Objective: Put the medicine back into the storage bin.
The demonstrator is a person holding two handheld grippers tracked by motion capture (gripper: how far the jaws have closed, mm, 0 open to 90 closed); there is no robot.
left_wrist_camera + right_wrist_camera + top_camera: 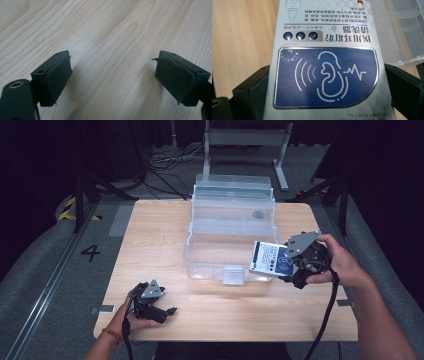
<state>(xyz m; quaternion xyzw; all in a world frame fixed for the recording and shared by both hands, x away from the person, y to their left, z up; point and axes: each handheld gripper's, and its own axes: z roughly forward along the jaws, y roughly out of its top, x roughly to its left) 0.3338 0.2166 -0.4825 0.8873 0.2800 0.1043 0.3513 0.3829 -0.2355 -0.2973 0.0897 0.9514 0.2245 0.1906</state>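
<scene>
Right gripper, clamped on the box, should be kept level above the clear case; left gripper is held open.

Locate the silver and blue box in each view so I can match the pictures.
High view: silver and blue box, right of centre, over the clear bin's front corner.
Left gripper view: bare wooden table.
Right gripper view: centre, between the jaws.
Shared landmark: the wooden table.
</scene>
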